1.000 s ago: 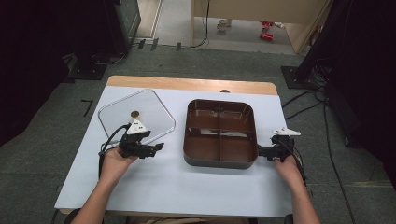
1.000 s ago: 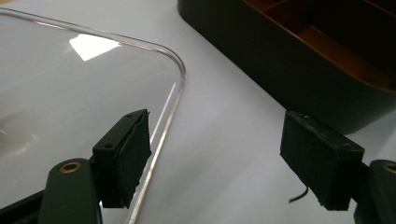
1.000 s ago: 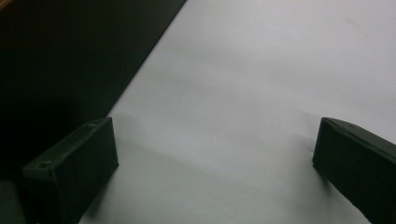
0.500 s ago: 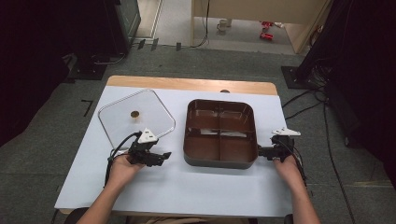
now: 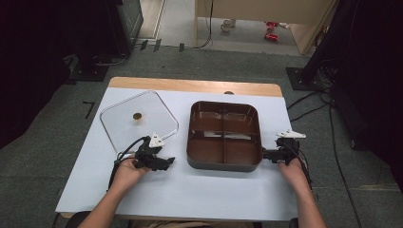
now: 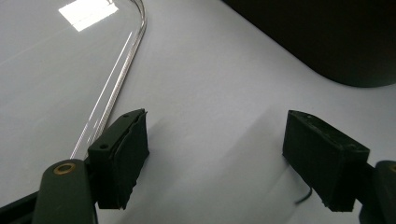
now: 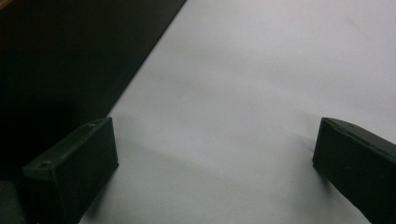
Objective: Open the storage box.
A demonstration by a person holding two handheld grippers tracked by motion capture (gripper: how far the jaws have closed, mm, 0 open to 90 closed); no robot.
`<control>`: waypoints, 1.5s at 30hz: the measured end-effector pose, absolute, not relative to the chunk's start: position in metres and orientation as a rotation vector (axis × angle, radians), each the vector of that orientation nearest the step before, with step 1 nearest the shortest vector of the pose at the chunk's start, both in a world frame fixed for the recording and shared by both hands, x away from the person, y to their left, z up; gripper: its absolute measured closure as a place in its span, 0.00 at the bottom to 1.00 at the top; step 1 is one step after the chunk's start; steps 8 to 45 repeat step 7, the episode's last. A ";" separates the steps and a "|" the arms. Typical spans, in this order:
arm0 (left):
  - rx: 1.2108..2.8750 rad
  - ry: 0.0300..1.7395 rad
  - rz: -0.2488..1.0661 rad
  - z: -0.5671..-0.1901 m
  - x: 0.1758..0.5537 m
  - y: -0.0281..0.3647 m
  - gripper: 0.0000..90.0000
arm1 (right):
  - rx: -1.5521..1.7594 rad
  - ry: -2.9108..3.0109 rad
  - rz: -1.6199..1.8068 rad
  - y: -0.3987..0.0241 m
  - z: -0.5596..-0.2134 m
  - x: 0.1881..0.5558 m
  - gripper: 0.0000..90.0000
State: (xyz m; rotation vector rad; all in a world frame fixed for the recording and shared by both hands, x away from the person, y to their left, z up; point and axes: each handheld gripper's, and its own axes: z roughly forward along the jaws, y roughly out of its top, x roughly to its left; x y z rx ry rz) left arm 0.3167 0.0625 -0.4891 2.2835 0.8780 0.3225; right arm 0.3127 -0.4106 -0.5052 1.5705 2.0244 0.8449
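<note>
A brown tray (image 5: 223, 164) with several compartments sits at the table's middle. Left of it, a clear square lid (image 5: 119, 124) with a small brown knob (image 5: 137, 116) lies flat. My left gripper (image 5: 169, 161) stands open just off the lid's near right corner, pointing toward the tray. In the left gripper view its jaws (image 6: 215, 156) are wide apart over bare table, with the lid's edge (image 6: 112, 88) at left and the tray (image 6: 327, 42) ahead. My right gripper (image 5: 264, 155) is open by the tray's right side, its jaws (image 7: 215, 163) holding nothing, with the tray wall (image 7: 70, 56) on the left.
The white table cover (image 5: 214, 199) has a wooden strip (image 5: 190, 86) along its far edge. Dark equipment and cables stand on the floor to the left, right and behind. Both forearms come in from the near edge.
My left hand has moved off the lid's front corner, toward the near edge and slightly right, sinking closer to the table. The right hand has kept still.
</note>
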 end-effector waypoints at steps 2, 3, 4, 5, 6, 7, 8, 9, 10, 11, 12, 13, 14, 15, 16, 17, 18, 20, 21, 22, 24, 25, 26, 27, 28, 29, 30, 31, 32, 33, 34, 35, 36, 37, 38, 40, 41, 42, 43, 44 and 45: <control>2.275 0.876 0.326 -0.490 0.316 0.063 0.24 | 1.570 2.025 0.845 -0.411 -0.505 0.313 0.00; 2.270 0.873 0.328 -0.491 0.316 0.063 0.24 | 1.570 2.025 0.845 -0.411 -0.505 0.313 0.00; 2.267 0.866 0.328 -0.491 0.315 0.064 0.23 | 1.570 2.025 0.845 -0.411 -0.505 0.313 0.00; 2.263 0.857 0.325 -0.492 0.315 0.064 0.22 | 1.570 2.025 0.845 -0.411 -0.505 0.313 0.00; 2.267 0.848 0.329 -0.492 0.314 0.064 0.20 | 1.570 2.025 0.845 -0.411 -0.505 0.313 0.00; 2.266 0.851 0.328 -0.492 0.314 0.064 0.20 | 1.569 2.025 0.845 -0.411 -0.505 0.313 0.00; 2.266 0.851 0.328 -0.492 0.314 0.064 0.20 | 1.569 2.025 0.845 -0.411 -0.505 0.313 0.00; 2.266 0.851 0.328 -0.492 0.314 0.064 0.20 | 1.569 2.025 0.845 -0.411 -0.505 0.313 0.00; 2.266 0.851 0.328 -0.492 0.314 0.064 0.20 | 1.569 2.025 0.845 -0.411 -0.505 0.313 0.00; 2.266 0.851 0.328 -0.492 0.314 0.064 0.20 | 1.569 2.025 0.845 -0.411 -0.505 0.313 0.00; 2.266 0.851 0.328 -0.492 0.314 0.064 0.20 | 1.569 2.025 0.845 -0.411 -0.505 0.313 0.00; 2.266 0.851 0.328 -0.492 0.314 0.064 0.20 | 1.569 2.025 0.845 -0.411 -0.505 0.313 0.00; 2.266 0.851 0.328 -0.492 0.314 0.064 0.20 | 1.569 2.025 0.845 -0.411 -0.505 0.313 0.00; 2.266 0.851 0.328 -0.492 0.314 0.064 0.20 | 1.569 2.025 0.845 -0.411 -0.505 0.313 0.00; 2.266 0.851 0.328 -0.492 0.314 0.064 0.20 | 1.569 2.025 0.845 -0.411 -0.505 0.313 0.00; 2.266 0.851 0.328 -0.492 0.314 0.064 0.20 | 1.569 2.025 0.845 -0.411 -0.505 0.313 0.00; 2.266 0.851 0.328 -0.492 0.314 0.064 0.20 | 1.569 2.025 0.845 -0.411 -0.505 0.313 0.00; 2.266 0.851 0.328 -0.492 0.314 0.064 0.20 | 1.569 2.025 0.845 -0.411 -0.505 0.313 0.00; 2.266 0.851 0.328 -0.492 0.314 0.064 0.20 | 1.569 2.025 0.845 -0.411 -0.505 0.313 0.00; 2.266 0.851 0.328 -0.492 0.314 0.064 0.20 | 1.569 2.025 0.845 -0.411 -0.505 0.313 0.00; 2.266 0.851 0.328 -0.492 0.314 0.064 0.20 | 1.569 2.025 0.845 -0.411 -0.505 0.313 0.00; 2.266 0.851 0.328 -0.492 0.314 0.064 0.20 | 1.569 2.025 0.845 -0.411 -0.505 0.313 0.00; 2.266 0.851 0.328 -0.492 0.314 0.064 0.20 | 1.569 2.025 0.845 -0.411 -0.505 0.313 0.00; 2.266 0.851 0.328 -0.492 0.314 0.064 0.20 | 1.569 2.025 0.845 -0.411 -0.505 0.313 0.00; 2.266 0.851 0.328 -0.492 0.314 0.064 0.20 | 1.569 2.025 0.845 -0.411 -0.505 0.313 0.00; 2.266 0.851 0.328 -0.492 0.314 0.064 0.20 | 1.569 2.025 0.845 -0.411 -0.505 0.313 0.00; 2.266 0.851 0.328 -0.492 0.314 0.064 0.20 | 1.569 2.025 0.845 -0.411 -0.505 0.313 0.00; 2.266 0.851 0.328 -0.492 0.314 0.064 0.20 | 1.569 2.025 0.845 -0.411 -0.505 0.313 0.00; 2.266 0.851 0.328 -0.492 0.314 0.064 0.20 | 1.569 2.025 0.845 -0.411 -0.505 0.313 0.00; 2.266 0.851 0.328 -0.492 0.314 0.064 0.20 | 1.569 2.025 0.845 -0.411 -0.505 0.313 0.00; 2.266 0.851 0.328 -0.492 0.314 0.064 0.20 | 1.569 2.025 0.845 -0.411 -0.505 0.313 0.00; 2.266 0.851 0.328 -0.492 0.314 0.064 0.20 | 1.569 2.025 0.845 -0.411 -0.505 0.313 0.00; 2.266 0.851 0.328 -0.492 0.314 0.064 0.20 | 1.569 2.025 0.845 -0.411 -0.505 0.313 0.00; 2.266 0.851 0.328 -0.492 0.314 0.064 0.20 | 1.569 2.025 0.845 -0.411 -0.505 0.313 0.00; 2.266 0.851 0.328 -0.492 0.314 0.064 0.20 | 1.569 2.025 0.845 -0.411 -0.505 0.313 0.00; 2.266 0.851 0.328 -0.492 0.314 0.064 0.20 | 1.569 2.025 0.845 -0.411 -0.505 0.313 0.00; 2.266 0.851 0.328 -0.492 0.314 0.064 0.20 | 1.569 2.025 0.845 -0.411 -0.505 0.313 0.00; 2.266 0.851 0.328 -0.492 0.314 0.064 0.20 | 1.569 2.025 0.845 -0.411 -0.505 0.313 0.00; 2.266 0.851 0.328 -0.492 0.314 0.064 0.20 | 1.569 2.025 0.845 -0.411 -0.505 0.313 0.00; 2.266 0.851 0.328 -0.492 0.314 0.064 0.20 | 1.569 2.025 0.845 -0.411 -0.505 0.313 0.00; 2.266 0.851 0.328 -0.492 0.314 0.064 0.20 | 1.569 2.025 0.845 -0.411 -0.505 0.313 0.00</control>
